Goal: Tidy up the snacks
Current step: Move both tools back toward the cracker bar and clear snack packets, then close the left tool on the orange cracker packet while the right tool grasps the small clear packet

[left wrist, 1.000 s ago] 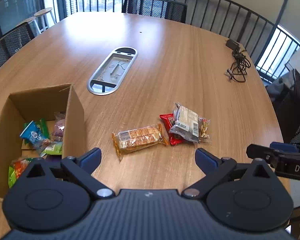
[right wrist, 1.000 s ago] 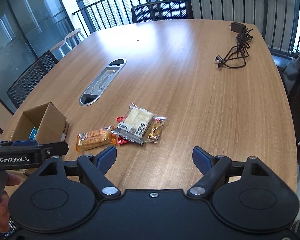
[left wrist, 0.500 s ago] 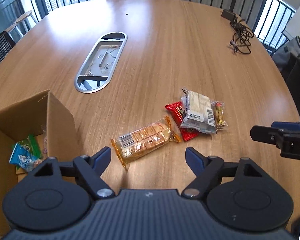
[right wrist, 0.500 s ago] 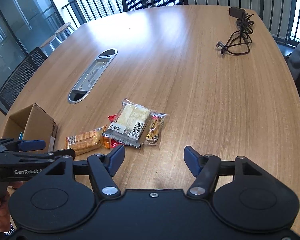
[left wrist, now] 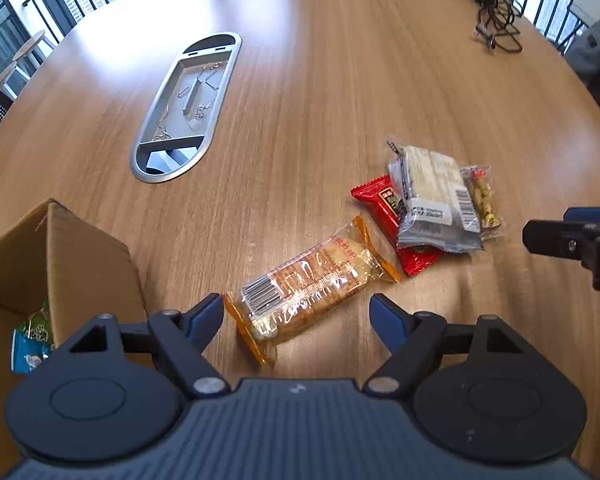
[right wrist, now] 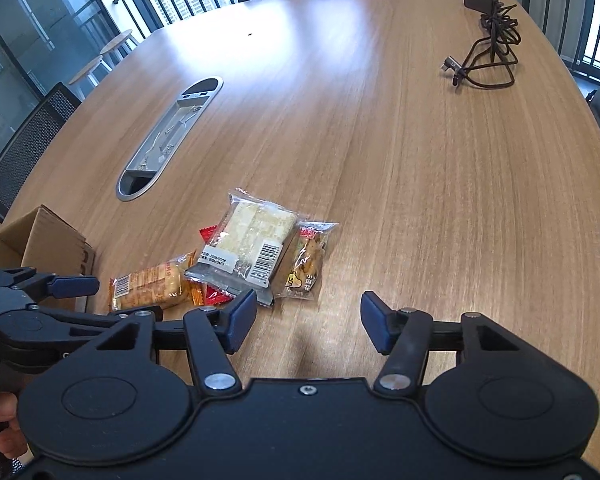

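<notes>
Evidently light, crackly and fragile, the orange-ended clear plastic packet of biscuits [left wrist: 314,280] lies flat on the wooden table [left wrist: 340,80], best pinched across its firm middle rather than its slippery sealed ends. Straddling its barcode end without touching, the left gripper [left wrist: 296,314] is unclenched. At three o'clock, the right gripper [right wrist: 308,316] is closing on nothing; the brown cardboard box [left wrist: 64,256] sits at nine.

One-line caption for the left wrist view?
Open left gripper over orange-wrapped cracker packet, open cardboard box beside it on wooden table.
</notes>
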### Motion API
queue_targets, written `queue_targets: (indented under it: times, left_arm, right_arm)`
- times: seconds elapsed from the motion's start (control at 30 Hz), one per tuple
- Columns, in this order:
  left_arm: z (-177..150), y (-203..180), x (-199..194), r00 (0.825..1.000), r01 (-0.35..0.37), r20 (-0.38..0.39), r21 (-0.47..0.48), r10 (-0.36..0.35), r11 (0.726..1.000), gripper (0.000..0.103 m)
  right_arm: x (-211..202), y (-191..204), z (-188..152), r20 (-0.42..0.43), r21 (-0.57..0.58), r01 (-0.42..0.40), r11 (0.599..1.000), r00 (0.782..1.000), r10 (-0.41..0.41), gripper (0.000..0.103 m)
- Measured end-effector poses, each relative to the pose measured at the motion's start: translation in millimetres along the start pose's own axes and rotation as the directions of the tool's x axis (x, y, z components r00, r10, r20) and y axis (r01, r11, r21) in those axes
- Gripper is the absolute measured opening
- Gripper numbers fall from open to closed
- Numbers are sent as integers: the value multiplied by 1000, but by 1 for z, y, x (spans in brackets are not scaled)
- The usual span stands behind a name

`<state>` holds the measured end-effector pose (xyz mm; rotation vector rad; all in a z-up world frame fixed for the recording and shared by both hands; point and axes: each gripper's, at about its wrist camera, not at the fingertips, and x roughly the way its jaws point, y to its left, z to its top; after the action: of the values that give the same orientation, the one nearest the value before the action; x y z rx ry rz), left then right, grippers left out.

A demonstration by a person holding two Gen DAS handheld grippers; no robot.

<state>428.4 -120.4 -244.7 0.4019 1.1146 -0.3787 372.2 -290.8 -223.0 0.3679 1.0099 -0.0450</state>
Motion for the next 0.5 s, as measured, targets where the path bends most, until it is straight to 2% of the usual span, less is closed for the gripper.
queue_targets:
  times: [0.13, 0.27, 0.37, 0.5]
  left_arm:
    - [3, -1, 10, 1000, -8, -4, 0, 8, 1000, 80]
    - [8, -2, 17, 1000, -16, -1, 2, 16, 1000, 80]
    - [12, 0, 21, 1000, -16, 4, -7, 16, 1000, 80]
    - [16, 2, 25, 1000, -12, 11, -15, 12, 1000, 80]
  right_arm:
    - [9, 0, 3, -10, 3, -2, 1000, 1000, 2, 57]
    - [19, 0, 7, -23, 12, 2, 1000, 1000, -2, 50]
    - [25, -4, 12, -27, 54, -4, 999, 1000, 6, 48]
    - [36, -6, 17, -34, 53, 9, 999, 999, -8, 46]
